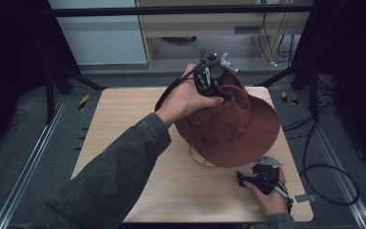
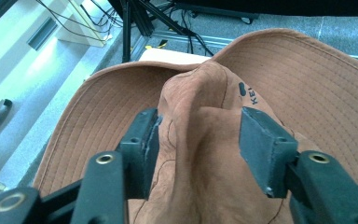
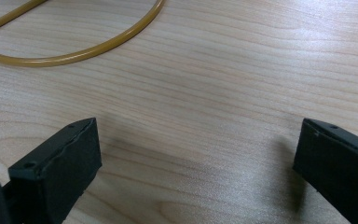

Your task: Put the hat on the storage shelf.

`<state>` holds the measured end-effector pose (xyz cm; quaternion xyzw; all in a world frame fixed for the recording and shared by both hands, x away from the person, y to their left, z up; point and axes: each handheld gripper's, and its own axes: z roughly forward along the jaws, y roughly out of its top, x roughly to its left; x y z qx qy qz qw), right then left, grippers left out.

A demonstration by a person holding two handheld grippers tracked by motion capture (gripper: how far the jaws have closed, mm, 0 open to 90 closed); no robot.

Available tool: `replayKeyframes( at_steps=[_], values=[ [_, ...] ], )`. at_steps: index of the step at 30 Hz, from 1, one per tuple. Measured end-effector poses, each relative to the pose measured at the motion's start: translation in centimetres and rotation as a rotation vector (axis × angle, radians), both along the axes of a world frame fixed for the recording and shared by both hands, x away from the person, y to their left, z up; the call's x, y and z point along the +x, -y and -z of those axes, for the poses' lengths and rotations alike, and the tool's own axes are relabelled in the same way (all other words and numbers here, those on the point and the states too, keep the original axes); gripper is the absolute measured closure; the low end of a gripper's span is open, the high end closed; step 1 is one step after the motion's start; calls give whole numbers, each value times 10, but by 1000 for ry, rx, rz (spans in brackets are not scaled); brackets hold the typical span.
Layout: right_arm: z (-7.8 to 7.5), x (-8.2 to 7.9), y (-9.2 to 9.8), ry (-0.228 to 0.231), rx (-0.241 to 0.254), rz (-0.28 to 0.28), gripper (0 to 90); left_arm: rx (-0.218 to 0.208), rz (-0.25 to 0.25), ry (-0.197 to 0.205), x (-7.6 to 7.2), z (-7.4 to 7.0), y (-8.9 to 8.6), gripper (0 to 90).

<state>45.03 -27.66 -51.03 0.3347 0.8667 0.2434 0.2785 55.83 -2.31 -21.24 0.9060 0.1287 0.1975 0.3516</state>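
The brown hat (image 1: 233,126) rests on the table (image 1: 124,143), its pinched crown between the left gripper (image 2: 198,140)'s loosened jaws, apparently set down and being released, while the right gripper (image 3: 196,163) idles agape.

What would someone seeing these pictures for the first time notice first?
A big brown wide-brimmed hat sits on the right half of the wooden table. The left gripper hangs over its far side, the crumpled crown between the jaws, one pad touching the fabric, the other apart from it. The right gripper rests open near the table's near right corner, beside the hat's yellowish cord.
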Motion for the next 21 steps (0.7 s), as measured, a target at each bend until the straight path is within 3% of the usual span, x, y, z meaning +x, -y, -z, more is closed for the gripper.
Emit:
replayKeyframes(
  at_steps=[12, 21],
  values=[
    [1, 0, -1, -1, 2, 6, 7, -33, -1, 0, -8, -3, -3, 248],
    [1, -1, -1, -12, 14, 8, 7, -71, -18, -22, -13, -1, -21, 131]
  ],
)
